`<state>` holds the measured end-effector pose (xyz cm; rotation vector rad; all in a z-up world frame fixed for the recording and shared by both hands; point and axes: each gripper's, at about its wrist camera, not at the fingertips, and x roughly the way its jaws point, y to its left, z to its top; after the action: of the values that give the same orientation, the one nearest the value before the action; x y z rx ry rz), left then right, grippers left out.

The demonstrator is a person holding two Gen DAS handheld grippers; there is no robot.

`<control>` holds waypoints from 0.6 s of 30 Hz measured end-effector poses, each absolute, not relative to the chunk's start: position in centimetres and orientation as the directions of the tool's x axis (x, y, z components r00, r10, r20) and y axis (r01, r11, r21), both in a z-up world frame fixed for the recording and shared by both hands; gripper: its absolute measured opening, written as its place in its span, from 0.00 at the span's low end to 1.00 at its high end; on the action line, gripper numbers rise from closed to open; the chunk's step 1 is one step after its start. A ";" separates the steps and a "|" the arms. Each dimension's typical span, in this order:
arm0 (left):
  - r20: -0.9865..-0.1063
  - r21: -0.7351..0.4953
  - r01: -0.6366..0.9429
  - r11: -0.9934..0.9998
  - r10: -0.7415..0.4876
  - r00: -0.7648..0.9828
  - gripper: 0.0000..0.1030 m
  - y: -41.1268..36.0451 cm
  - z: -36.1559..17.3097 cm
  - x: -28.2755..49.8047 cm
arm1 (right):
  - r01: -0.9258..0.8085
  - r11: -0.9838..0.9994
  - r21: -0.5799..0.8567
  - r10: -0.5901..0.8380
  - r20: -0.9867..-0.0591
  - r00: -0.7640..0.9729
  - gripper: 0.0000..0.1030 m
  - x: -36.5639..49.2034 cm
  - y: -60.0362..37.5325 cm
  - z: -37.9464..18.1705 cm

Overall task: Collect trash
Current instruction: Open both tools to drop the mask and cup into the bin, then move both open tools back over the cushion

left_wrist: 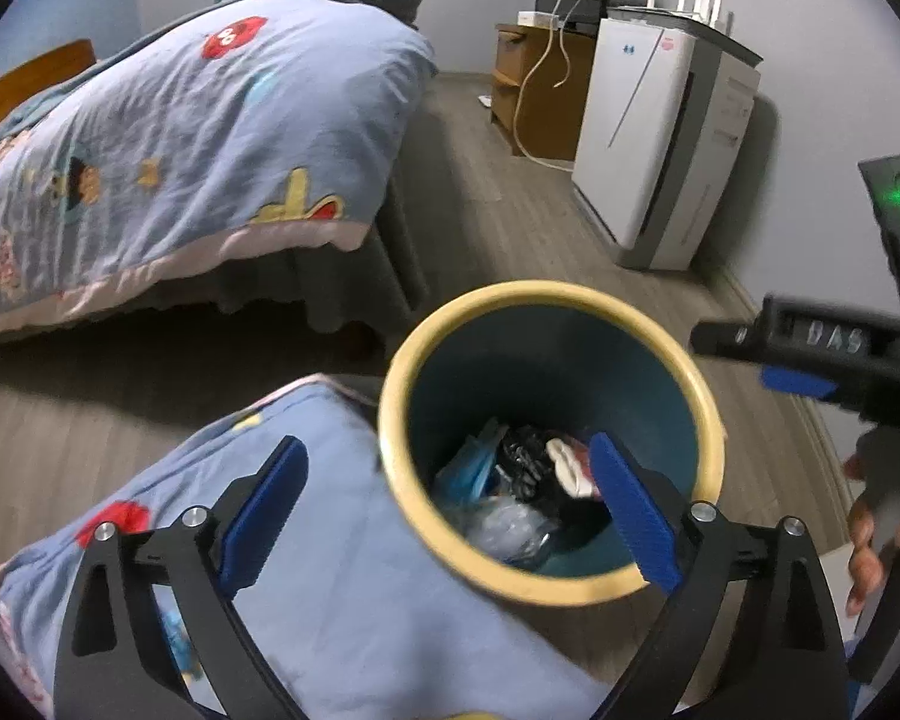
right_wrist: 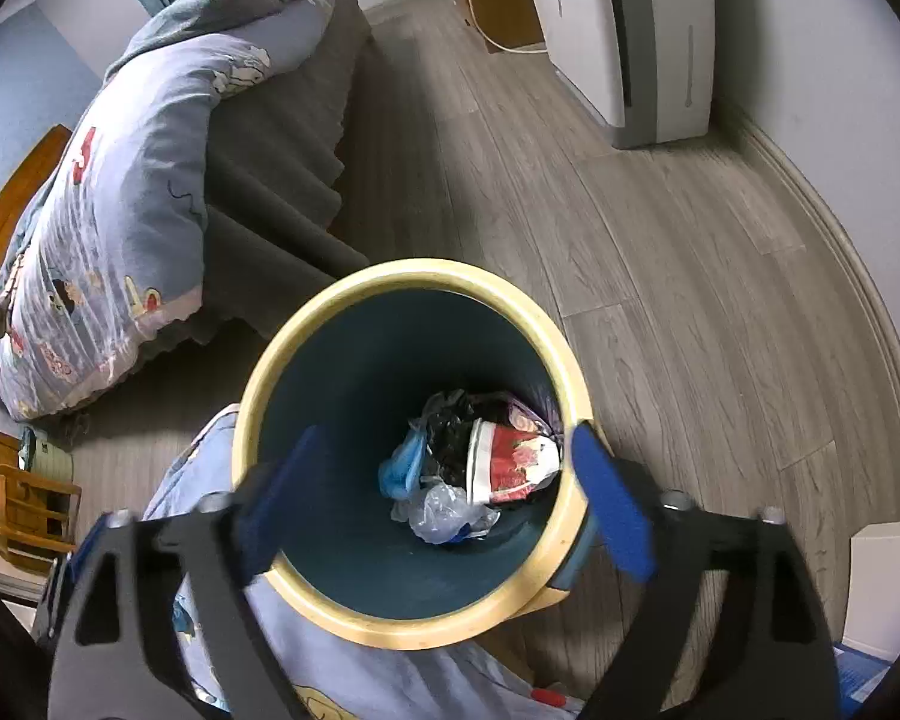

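Both tongs spread wide, nothing held: left gripper (left_wrist: 447,516) and right gripper (right_wrist: 450,495) hang above the trash bin (left_wrist: 711,420) on the wood floor (left_wrist: 498,222). Trash (right_wrist: 486,468) lies at bin bottom. Bin's near rim touches a blue quilt (left_wrist: 354,570); open floor beyond toward the air purifier (left_wrist: 648,138). Left view alone shows a hand (left_wrist: 870,534) on the right gripper's handle

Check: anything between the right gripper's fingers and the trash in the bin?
Nothing: the right gripper is open and empty above the bin; right wrist view shows the trash unobstructed.
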<state>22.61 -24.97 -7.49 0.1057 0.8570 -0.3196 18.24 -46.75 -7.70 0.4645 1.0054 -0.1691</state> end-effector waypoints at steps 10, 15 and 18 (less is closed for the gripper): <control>-0.760 0.000 0.294 0.956 -0.191 0.621 0.93 -18.5 -5.0 18.4 | 0.285 0.927 0.243 0.054 -0.840 0.541 0.94 17.8 -42.4 -4.8; -0.756 0.025 0.263 0.964 -0.154 0.636 0.93 -13.5 -3.3 16.0 | 0.213 0.952 0.221 0.067 -0.825 0.561 0.94 17.6 -38.3 -2.8; -0.749 0.013 0.206 0.979 -0.127 0.650 0.93 -9.5 -2.2 14.4 | 0.170 0.964 0.205 0.074 -0.819 0.569 0.94 17.5 -35.7 -1.9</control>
<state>14.38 -9.49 -2.18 0.0997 0.8421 -0.1893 17.46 -35.72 -1.92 0.2749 0.9677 -0.0574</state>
